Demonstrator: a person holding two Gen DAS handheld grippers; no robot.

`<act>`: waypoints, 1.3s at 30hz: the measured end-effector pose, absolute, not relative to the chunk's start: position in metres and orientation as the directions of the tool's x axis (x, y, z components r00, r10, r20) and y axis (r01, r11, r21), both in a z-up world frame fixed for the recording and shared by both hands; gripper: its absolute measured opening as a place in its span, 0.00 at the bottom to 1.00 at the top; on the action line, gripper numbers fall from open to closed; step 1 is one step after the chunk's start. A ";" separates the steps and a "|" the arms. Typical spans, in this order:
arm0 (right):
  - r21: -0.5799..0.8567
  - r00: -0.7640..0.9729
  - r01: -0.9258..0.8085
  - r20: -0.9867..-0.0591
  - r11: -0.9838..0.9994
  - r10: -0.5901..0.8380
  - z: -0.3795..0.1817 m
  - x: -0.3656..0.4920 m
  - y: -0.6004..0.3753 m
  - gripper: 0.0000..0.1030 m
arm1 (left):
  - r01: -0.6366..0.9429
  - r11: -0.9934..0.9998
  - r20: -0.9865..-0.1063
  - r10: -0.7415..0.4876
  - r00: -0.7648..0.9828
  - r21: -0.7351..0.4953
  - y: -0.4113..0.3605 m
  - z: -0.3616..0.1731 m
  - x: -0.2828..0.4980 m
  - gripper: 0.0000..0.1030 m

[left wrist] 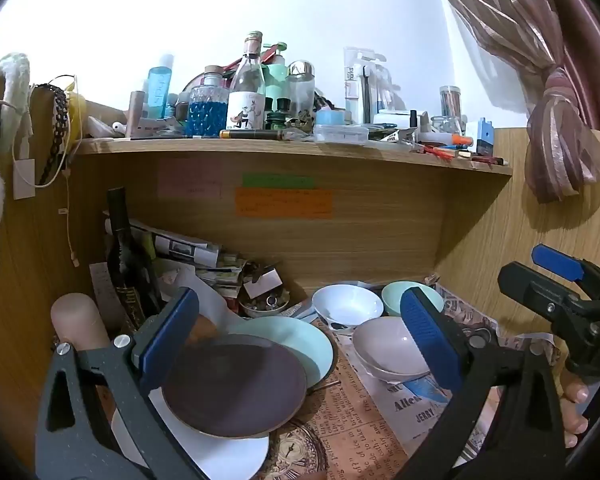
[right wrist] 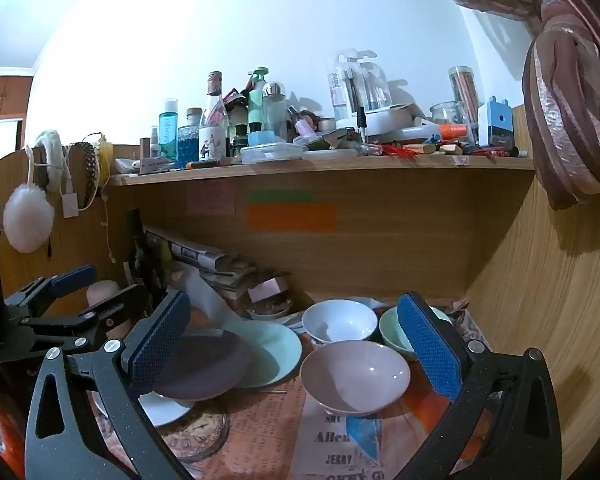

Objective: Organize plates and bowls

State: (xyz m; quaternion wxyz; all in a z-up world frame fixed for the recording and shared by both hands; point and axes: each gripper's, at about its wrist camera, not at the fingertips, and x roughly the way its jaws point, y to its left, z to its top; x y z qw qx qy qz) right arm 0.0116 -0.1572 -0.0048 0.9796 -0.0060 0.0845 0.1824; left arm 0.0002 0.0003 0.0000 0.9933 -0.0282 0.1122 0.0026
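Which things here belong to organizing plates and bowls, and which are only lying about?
Belong to the job:
dark plate
mint plate
white plate
white bowl
pink bowl
mint bowl

Only lying about:
bottles on the shelf
folded newspapers
curtain

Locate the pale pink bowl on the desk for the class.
In both wrist views the pale pink bowl sits on the newspaper at centre-right, in front of the white bowl and right of the mint plate.

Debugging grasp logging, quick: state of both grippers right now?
Left gripper: open, fingers spread wide, holding nothing.
Right gripper: open, fingers spread wide, holding nothing.
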 end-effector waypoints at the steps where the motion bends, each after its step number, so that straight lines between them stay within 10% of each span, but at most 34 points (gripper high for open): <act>1: 0.019 0.919 -0.358 -0.168 0.934 0.356 -0.004 0.012 -0.158 1.00 | -0.011 0.998 -0.223 -0.001 0.975 -0.054 0.000 0.000 0.000 1.00; 39: 0.052 0.912 -0.366 -0.181 0.929 0.369 -0.011 0.020 -0.156 1.00 | -0.023 1.000 -0.203 0.019 0.979 -0.021 -0.003 0.000 0.000 1.00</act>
